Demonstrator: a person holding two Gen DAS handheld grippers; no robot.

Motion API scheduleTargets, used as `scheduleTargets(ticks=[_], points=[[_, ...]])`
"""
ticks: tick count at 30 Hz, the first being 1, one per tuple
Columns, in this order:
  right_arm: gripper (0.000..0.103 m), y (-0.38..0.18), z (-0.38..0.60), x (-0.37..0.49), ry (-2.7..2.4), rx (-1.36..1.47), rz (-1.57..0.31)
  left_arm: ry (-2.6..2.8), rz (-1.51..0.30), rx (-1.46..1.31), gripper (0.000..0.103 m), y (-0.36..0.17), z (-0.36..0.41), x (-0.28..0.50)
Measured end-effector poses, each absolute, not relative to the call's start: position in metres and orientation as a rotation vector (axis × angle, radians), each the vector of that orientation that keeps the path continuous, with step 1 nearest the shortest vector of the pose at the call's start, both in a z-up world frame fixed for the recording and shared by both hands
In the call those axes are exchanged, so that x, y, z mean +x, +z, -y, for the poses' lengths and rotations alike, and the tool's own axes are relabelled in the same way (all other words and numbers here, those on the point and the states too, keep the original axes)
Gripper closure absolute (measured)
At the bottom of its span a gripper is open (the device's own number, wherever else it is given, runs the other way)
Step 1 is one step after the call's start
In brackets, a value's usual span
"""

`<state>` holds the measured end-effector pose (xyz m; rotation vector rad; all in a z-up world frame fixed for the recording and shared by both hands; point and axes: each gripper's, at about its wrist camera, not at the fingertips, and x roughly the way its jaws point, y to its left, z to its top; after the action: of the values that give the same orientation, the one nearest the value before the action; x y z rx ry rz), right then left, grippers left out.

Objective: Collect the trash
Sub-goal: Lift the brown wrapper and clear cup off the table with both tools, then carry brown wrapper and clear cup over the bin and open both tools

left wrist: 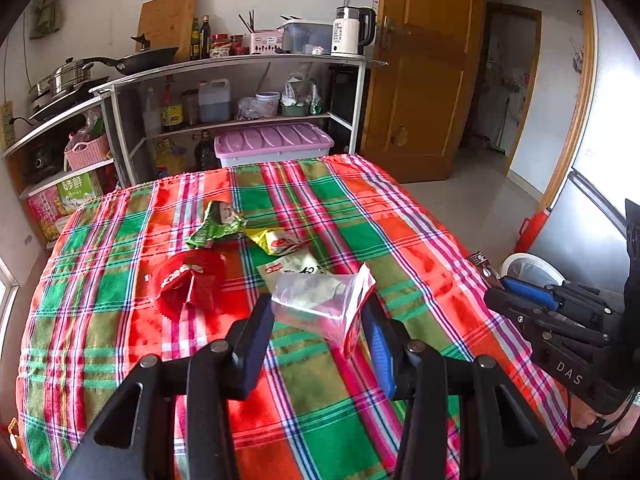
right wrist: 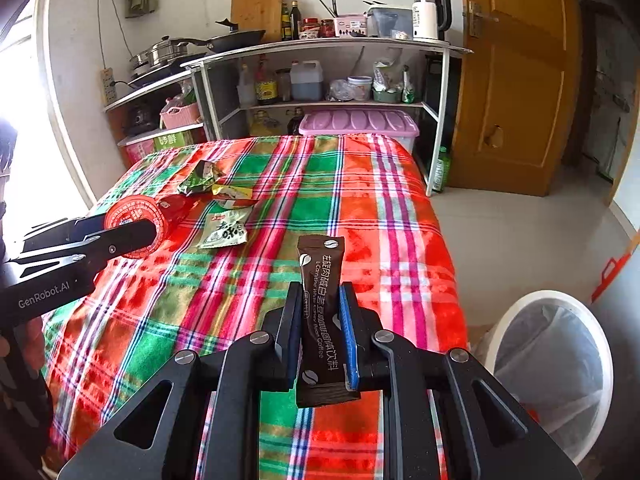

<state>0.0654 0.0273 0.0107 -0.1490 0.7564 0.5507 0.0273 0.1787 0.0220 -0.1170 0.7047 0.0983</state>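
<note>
right gripper clamps a brown sachet reading "l-carnitine white kidney bean coffee", white bin at four o'clock. left gripper, marked "genrobot.ai", grips a clear, red-edged bag above the plaid cloth.

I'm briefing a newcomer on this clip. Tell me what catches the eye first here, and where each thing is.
The loud red, green and pink plaid cloth covering the table fills both views. The right gripper holds a brown coffee sachet upright above it, with a lined white bin on the floor at the table's right. The left gripper grips a clear, red-edged bag, with more wrappers scattered behind.
</note>
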Motion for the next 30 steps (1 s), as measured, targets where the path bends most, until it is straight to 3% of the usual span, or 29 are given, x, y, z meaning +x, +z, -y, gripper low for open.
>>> scheduleTargets(ticks=[30], points=[[0.084,0.028,0.159,0.061,0.189,0.013,-0.718,-0.242,-0.704,0.046,0.056,0.031,0.013,0.09]])
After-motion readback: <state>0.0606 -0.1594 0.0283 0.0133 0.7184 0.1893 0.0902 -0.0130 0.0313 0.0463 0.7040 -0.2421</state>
